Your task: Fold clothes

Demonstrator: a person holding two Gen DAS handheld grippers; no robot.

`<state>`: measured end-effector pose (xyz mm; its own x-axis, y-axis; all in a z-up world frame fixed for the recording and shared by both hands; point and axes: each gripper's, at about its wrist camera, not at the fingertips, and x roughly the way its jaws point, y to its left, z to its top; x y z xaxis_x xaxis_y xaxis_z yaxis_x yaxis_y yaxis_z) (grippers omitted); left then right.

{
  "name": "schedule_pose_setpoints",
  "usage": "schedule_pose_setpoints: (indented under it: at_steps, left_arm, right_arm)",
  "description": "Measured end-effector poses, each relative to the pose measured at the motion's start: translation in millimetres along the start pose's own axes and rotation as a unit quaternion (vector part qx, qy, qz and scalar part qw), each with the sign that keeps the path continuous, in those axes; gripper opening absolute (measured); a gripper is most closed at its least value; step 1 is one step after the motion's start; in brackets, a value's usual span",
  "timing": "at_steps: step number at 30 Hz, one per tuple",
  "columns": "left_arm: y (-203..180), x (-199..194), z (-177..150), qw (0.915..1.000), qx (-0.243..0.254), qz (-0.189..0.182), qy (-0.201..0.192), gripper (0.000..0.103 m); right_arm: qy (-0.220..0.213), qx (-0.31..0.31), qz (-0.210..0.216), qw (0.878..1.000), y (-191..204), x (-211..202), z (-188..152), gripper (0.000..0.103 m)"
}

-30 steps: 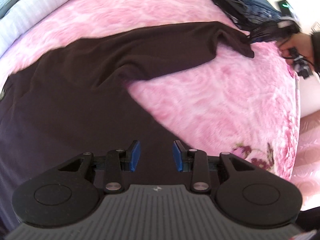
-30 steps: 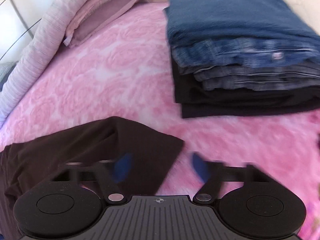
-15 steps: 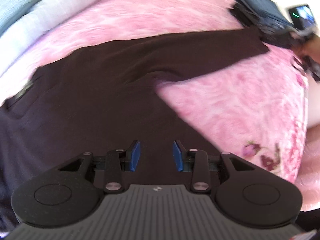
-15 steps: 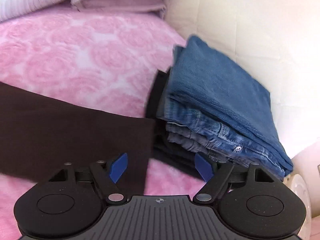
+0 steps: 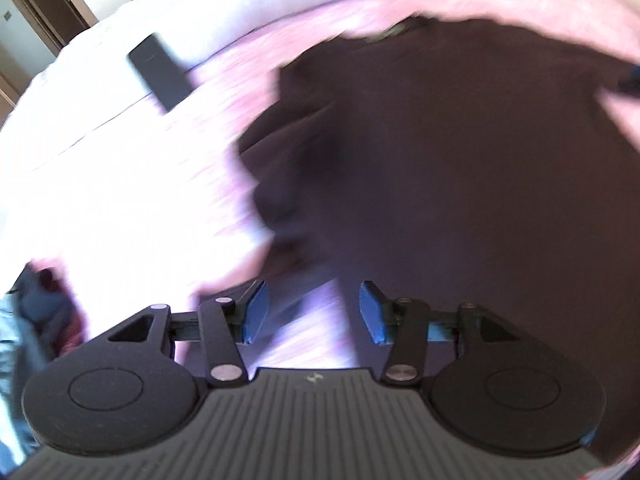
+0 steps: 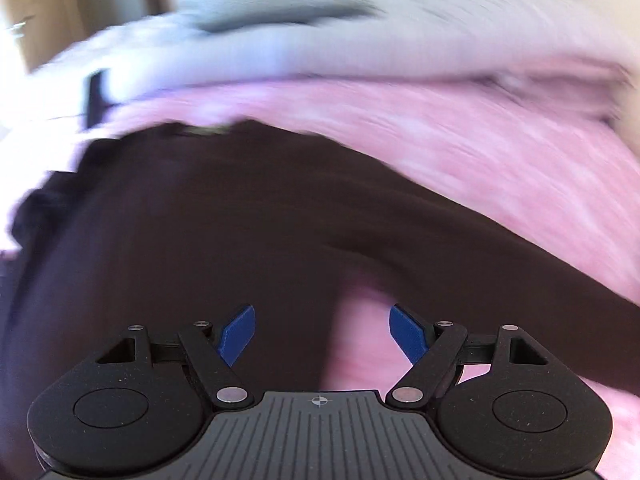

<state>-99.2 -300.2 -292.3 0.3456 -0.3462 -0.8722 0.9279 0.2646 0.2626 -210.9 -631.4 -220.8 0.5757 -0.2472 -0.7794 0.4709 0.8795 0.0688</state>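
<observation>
Pink bedding [image 5: 120, 184] fills both views, blurred, with a pale quilt [image 6: 320, 52] bunched along its far edge. On it we see a dark brown garment [image 5: 460, 168] spread out flat, its neckline at the far side.

Only our left view shows a flat dark rectangular object [image 5: 160, 72] lying clear of the garment on the pale part of the bed, and a heap of dark and blue cloth [image 5: 36, 312] at the lower left edge; we cannot tell what either is. Only our right view shows a sleeve of the garment running off to the right edge.

Our left gripper [image 5: 312, 312] hangs above the garment's near edge, its jaws opening, with pink bedding and a strip of dark cloth below the gap and nothing pinched. Our right gripper [image 6: 320, 336] has its jaws spread wide and empty, over the spot where the garment's side edge meets the pink bedding.
</observation>
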Motion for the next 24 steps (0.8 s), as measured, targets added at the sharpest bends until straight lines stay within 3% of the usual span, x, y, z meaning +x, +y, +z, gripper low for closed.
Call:
schedule_pose_setpoints:
  at_steps: [2, 4, 6, 8, 10, 13, 15, 17, 20, 22, 24]
  left_arm:
    - [37, 12, -21, 0.9998, 0.019, 0.001, -0.003, 0.046]
    - [74, 29, -35, 0.9995, 0.019, -0.025, -0.008, 0.046]
    - [106, 53, -41, 0.9977, -0.003, -0.067, 0.005, 0.046]
    - [127, 81, -45, 0.9903, -0.02, -0.131, 0.042, 0.043]
    - [135, 101, -48, 0.9842, -0.02, -0.166, 0.059, 0.043]
    - [141, 92, -47, 0.9817, -0.028, -0.187, 0.023, 0.004]
    - [155, 64, -52, 0.9797, -0.052, -0.192, -0.027, 0.004]
    - [191, 29, -55, 0.9799, -0.096, -0.153, -0.085, 0.004]
    - [257, -10, -57, 0.9765, -0.139, -0.033, -0.162, 0.003]
    - [290, -30, -57, 0.971, -0.125, 0.041, -0.2, 0.004]
    - [315, -38, -56, 0.9667, -0.118, 0.087, -0.21, 0.003]
  right_arm:
    - [-0.001, -0.008, 0.013, 1.0, 45, 12, 12, 0.078]
    - [0.005, -0.017, 0.015, 1.0, 85, 28, 28, 0.078]
    - [0.018, -0.029, 0.018, 0.999, 124, 53, 38, 0.078]
    - [0.026, -0.045, 0.017, 0.998, 159, 75, 52, 0.078]
    - [0.034, -0.06, 0.014, 0.997, 190, 97, 66, 0.078]
    - [0.044, -0.065, 0.018, 0.997, 218, 127, 86, 0.078]
    - [0.05, -0.078, 0.019, 0.996, 235, 139, 95, 0.078]
    - [0.05, -0.088, 0.017, 0.995, 244, 149, 108, 0.078]
    - [0.047, -0.093, 0.019, 0.994, 260, 155, 119, 0.078]
    - [0.051, -0.093, 0.019, 0.994, 258, 164, 134, 0.078]
    - [0.056, -0.091, 0.019, 0.994, 262, 174, 144, 0.078]
